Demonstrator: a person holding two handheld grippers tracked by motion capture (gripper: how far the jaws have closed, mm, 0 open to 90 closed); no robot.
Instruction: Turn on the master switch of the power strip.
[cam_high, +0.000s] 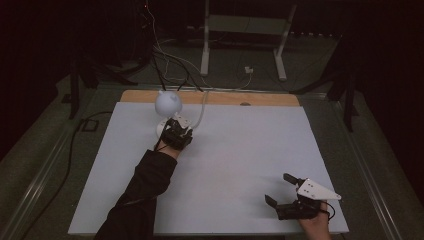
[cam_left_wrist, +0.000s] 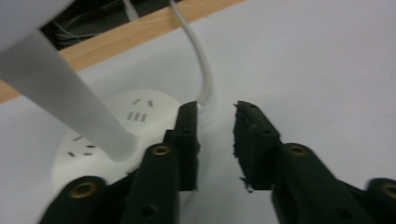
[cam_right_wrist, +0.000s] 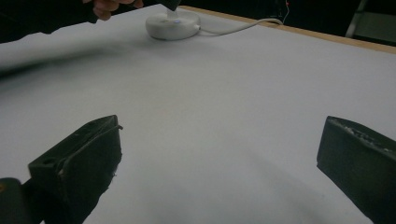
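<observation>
White round-based desk lamp (cam_high: 167, 107) stands upright near the table's (cam_high: 240, 165) far edge.

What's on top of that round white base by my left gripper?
On the round white base are socket slots, and a white stem rises from it. The left gripper, jaws apart, covers its near edge; its white cable runs toward the table's wooden edge.

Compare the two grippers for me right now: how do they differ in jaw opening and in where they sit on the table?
The left gripper has its jaws only narrowly apart; the right gripper has its jaws spread wide. The left gripper sits far up the table at the round white lamp base, beside its white cable; the right gripper is near the front right edge over bare white table. Both hold nothing between their black jaws.
</observation>
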